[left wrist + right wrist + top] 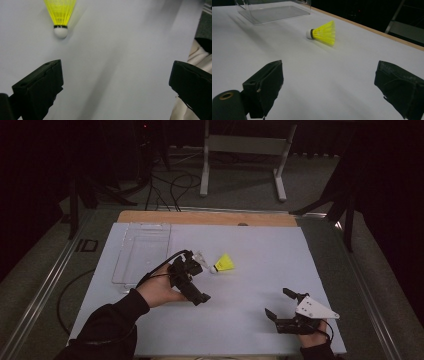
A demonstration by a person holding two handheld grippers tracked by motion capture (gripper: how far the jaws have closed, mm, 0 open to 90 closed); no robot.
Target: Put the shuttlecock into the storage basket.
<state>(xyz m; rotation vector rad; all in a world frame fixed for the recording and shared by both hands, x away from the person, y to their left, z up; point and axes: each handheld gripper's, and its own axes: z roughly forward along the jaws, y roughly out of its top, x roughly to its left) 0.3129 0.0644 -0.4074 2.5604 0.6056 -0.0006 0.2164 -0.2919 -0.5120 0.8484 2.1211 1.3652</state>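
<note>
A: Start nearest us. What is the right gripper doing?

B: It rests low near the front edge of the white table, jaws spread wide, holding nothing. Its own view looks across bare surface toward the yellow shuttlecock.

A: And the left gripper?

B: Farther in, near the middle. Its jaws are spread wide too, empty, with the shuttlecock just beyond them and a little to one side. In the left gripper view the white cork points back toward the jaws and the skirt points away.

A: So the step in hand looks like a reach for the shuttlecock. How should it go?

B: I'd shift the left gripper sideways until the cork sits between the jaws, then close on the cork or the black band, not the skirt, which would likely crush or slip. It lies on its side and could roll, so come in slowly and low.

A: Any obstacles?

B: The clear plastic tray sits beside and behind the left hand, apart from the shuttlecock. To the right and beyond, the table is open up to the wooden strip at its far edge.
</note>
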